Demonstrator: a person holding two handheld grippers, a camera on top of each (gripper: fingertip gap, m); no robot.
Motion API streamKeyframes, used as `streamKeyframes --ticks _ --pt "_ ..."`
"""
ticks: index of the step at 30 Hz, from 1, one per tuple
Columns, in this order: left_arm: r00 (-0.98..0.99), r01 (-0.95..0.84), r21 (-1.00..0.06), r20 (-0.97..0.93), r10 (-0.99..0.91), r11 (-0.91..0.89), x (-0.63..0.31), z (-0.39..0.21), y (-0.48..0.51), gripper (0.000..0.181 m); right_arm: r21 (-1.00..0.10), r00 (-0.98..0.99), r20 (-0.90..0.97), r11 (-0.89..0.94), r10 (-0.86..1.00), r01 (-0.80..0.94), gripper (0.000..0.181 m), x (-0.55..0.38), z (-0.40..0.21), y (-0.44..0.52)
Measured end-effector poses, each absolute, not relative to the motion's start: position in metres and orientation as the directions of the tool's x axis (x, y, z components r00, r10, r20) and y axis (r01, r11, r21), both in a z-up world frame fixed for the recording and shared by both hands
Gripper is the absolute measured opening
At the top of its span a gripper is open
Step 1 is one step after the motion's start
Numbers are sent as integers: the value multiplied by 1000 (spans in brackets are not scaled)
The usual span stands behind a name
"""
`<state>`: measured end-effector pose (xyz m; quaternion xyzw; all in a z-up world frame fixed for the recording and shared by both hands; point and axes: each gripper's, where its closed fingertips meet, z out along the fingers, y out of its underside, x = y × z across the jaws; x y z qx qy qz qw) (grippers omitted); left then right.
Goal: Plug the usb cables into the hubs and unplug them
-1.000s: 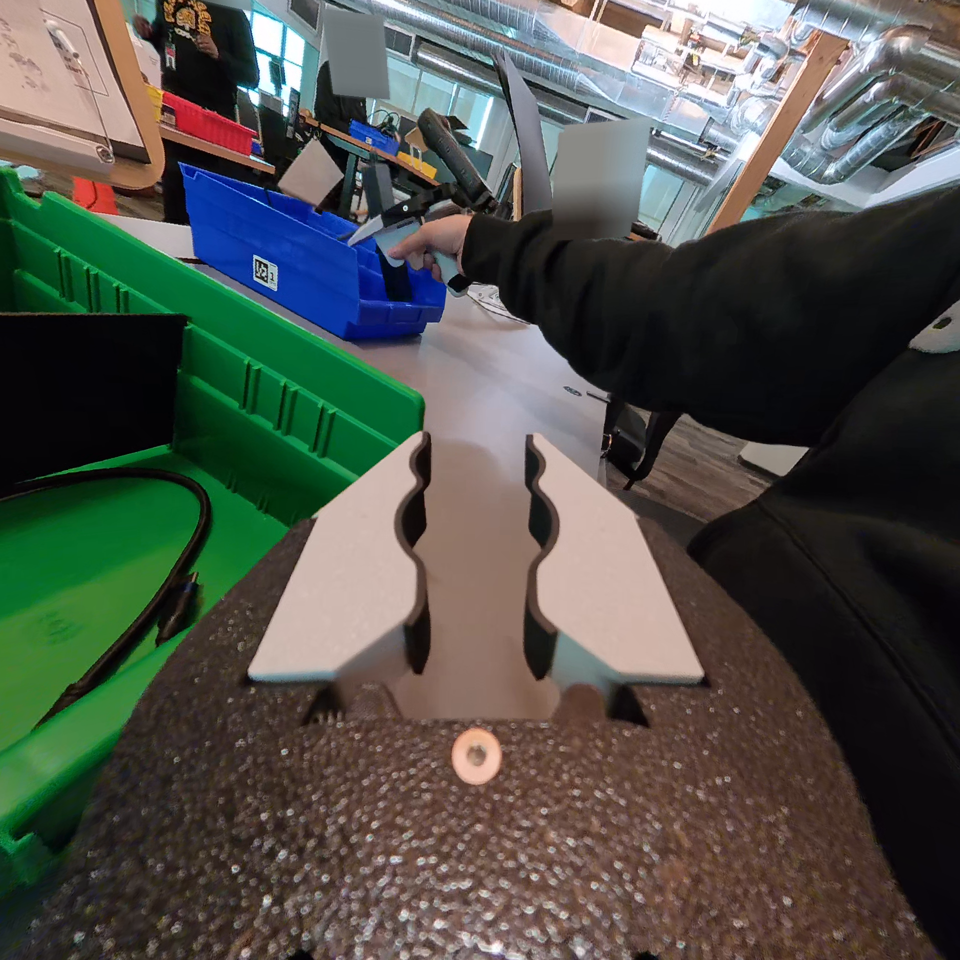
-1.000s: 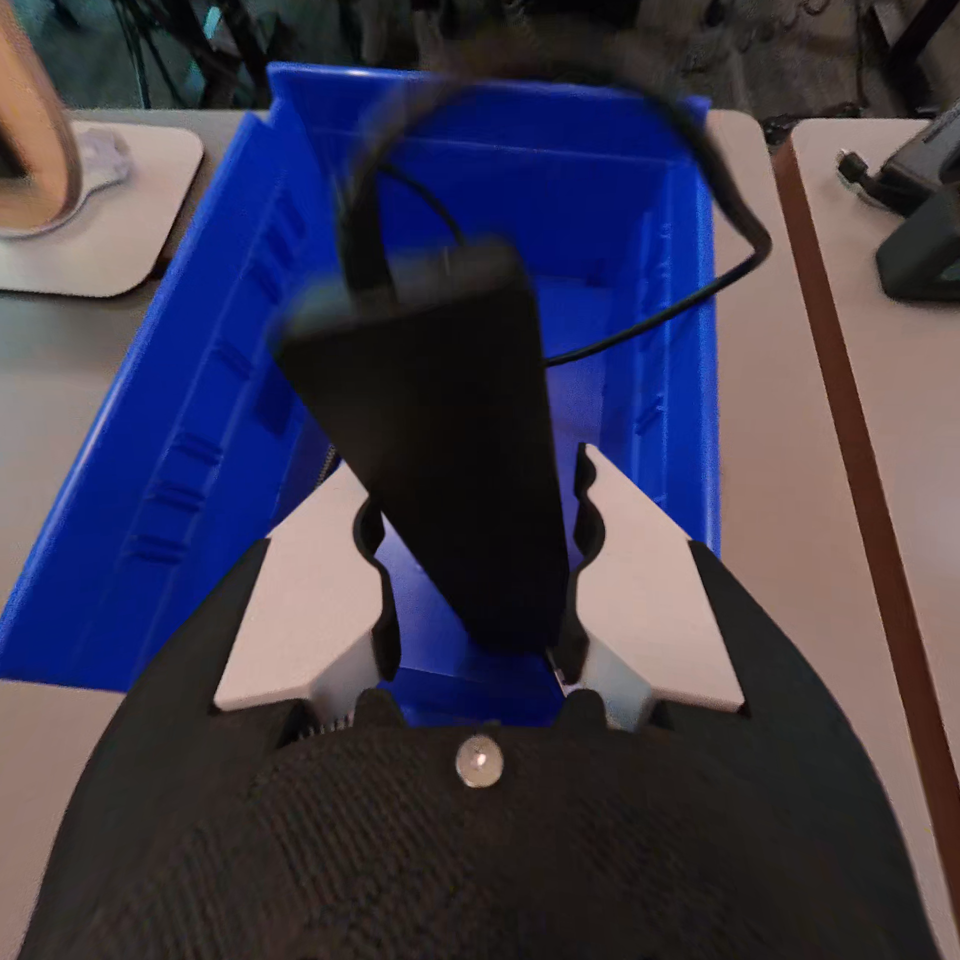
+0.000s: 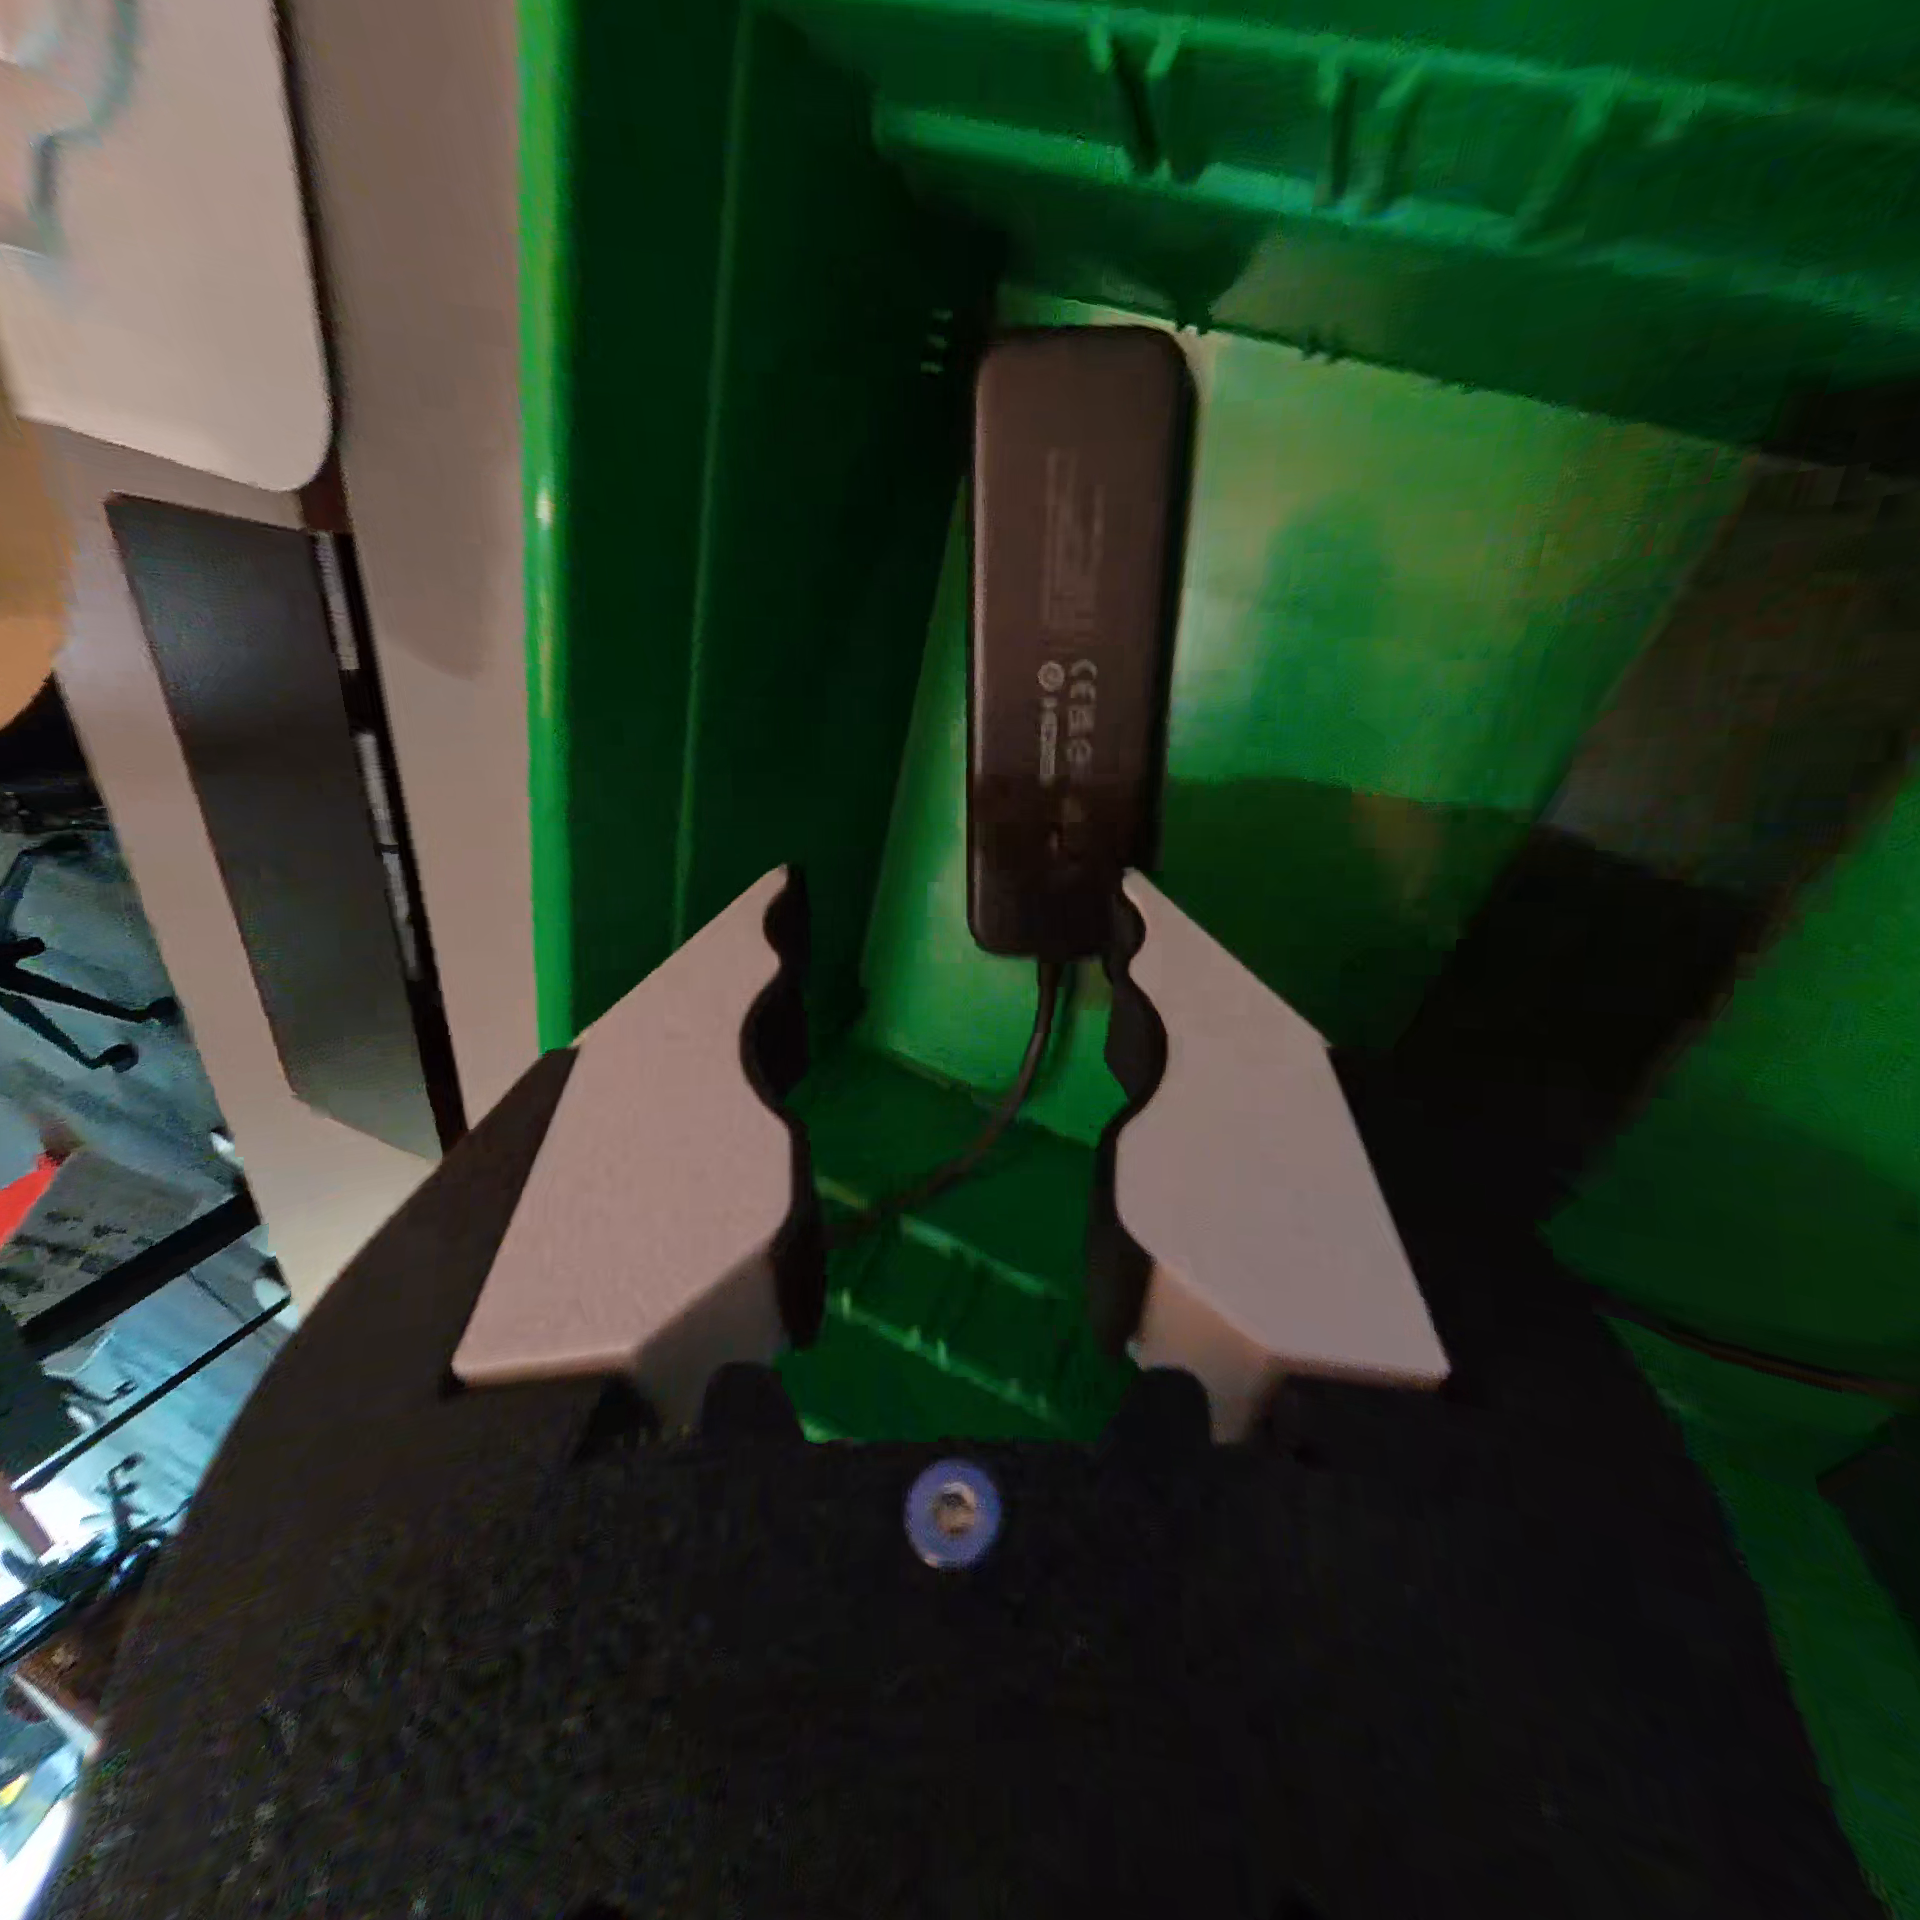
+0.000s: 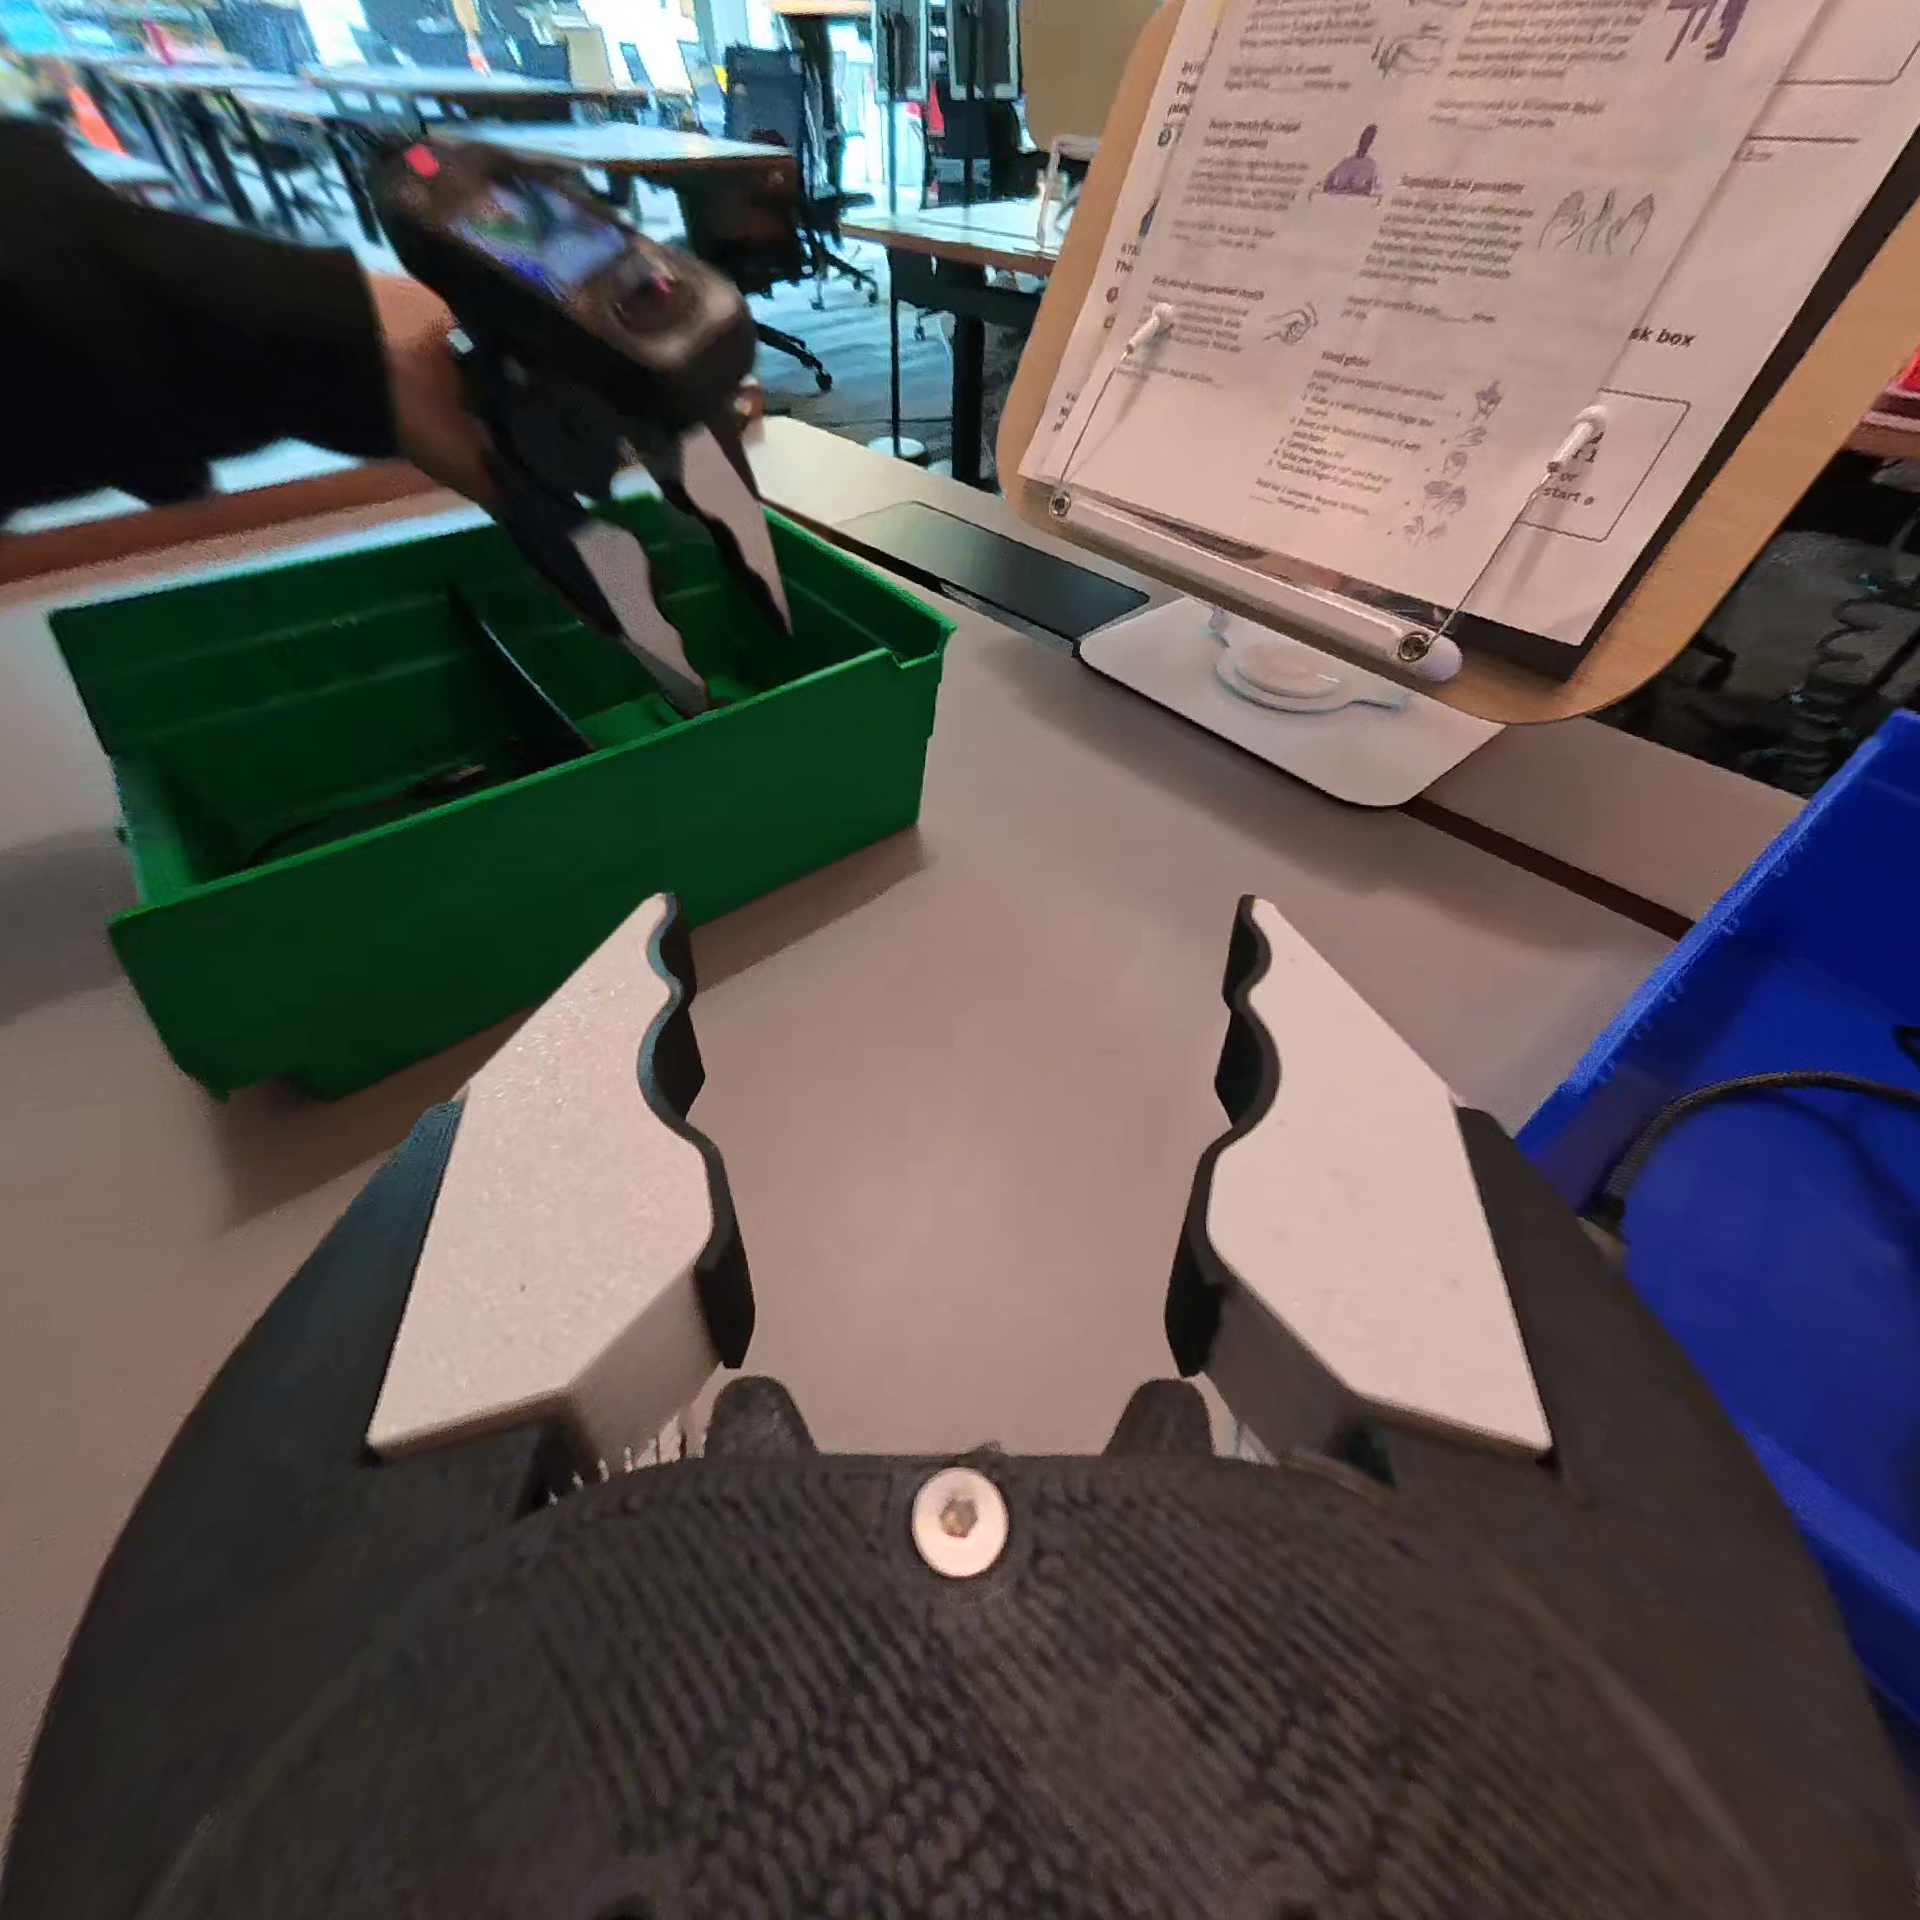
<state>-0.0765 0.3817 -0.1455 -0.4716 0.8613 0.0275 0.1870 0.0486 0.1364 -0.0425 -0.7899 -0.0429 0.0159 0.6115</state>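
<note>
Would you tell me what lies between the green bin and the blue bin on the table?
Only bare table top lies between the green bin and the blue bin, as the right wrist view shows.

Each gripper (image 4: 956, 935) has a textured black body, grey scalloped fingers (image 4: 582, 1143), one screw.

Two bins, green (image 4: 540, 831) and blue (image 4: 1787, 1174), one hub (image 3: 1075, 644), perhaps two cables.

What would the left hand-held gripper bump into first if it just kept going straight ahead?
Most likely the black USB hub lying in the green bin. The left hand-held gripper is open with the hub's near end just past its tips, though blur makes depth uncertain.
</note>
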Motion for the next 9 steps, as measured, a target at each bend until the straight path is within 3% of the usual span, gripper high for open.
streamKeyframes --ticks 7,9 --pt "-430 -885 -136 -124 -894 444 -58 -181 371 47 -980 991 -78 -190 110 -56 97 57 -39 133" --pt "-385 -912 -136 -46 -922 388 -62 -184 365 34 -981 989 -85 -184 122 -62 96 56 -39 135"
